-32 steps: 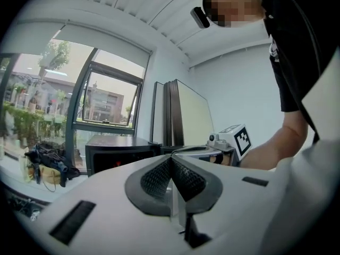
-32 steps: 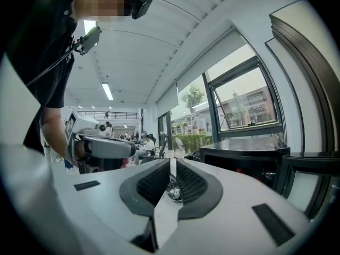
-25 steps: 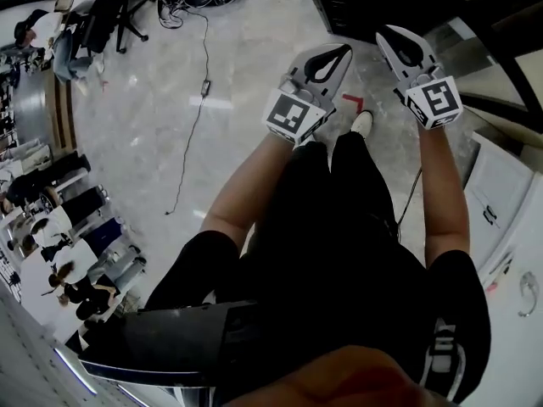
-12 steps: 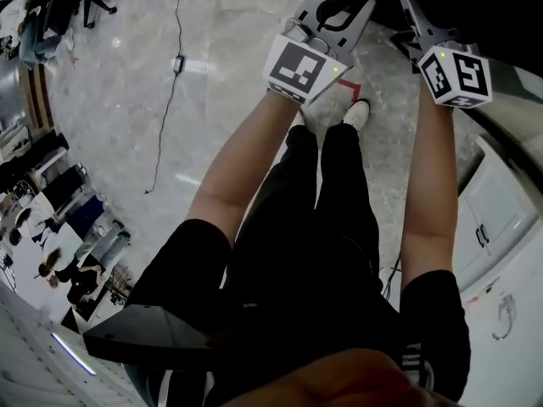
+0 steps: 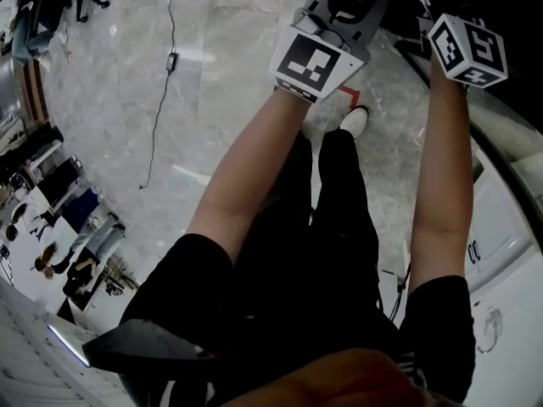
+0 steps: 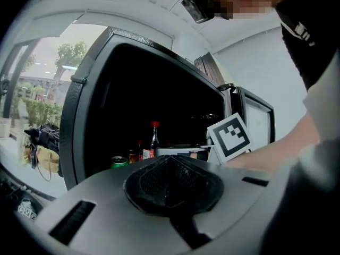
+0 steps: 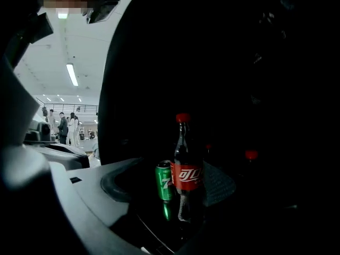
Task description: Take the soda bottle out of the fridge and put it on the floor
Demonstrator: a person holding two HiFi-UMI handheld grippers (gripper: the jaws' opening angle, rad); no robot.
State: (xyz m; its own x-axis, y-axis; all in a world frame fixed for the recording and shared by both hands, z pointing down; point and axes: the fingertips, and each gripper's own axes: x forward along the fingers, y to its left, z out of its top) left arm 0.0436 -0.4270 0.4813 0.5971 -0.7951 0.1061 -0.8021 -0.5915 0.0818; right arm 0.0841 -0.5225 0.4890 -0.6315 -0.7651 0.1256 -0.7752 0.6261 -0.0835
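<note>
In the right gripper view the soda bottle (image 7: 186, 174), dark with a red cap and red label, stands upright on a shelf inside the dark fridge (image 7: 223, 62). A green can (image 7: 165, 180) stands just left of it. My right gripper (image 7: 172, 195) is opening; bottle and can show between its jaws, and the pads do not press on them. The left gripper view shows the same bottle (image 6: 154, 139) and can (image 6: 119, 161) beyond my left gripper (image 6: 170, 177), which is shut on nothing. In the head view the left gripper (image 5: 339, 7) is at the fridge front.
A second red cap (image 7: 251, 154) shows deeper in the fridge at the right. A white cabinet (image 5: 509, 295) stands at my right. A cable (image 5: 165, 100) trails over the marble floor (image 5: 237, 100). People and chairs are far off at the left.
Both grippers have moved forward and up toward the dark fridge. The right gripper's jaws have passed out of the top of the head view.
</note>
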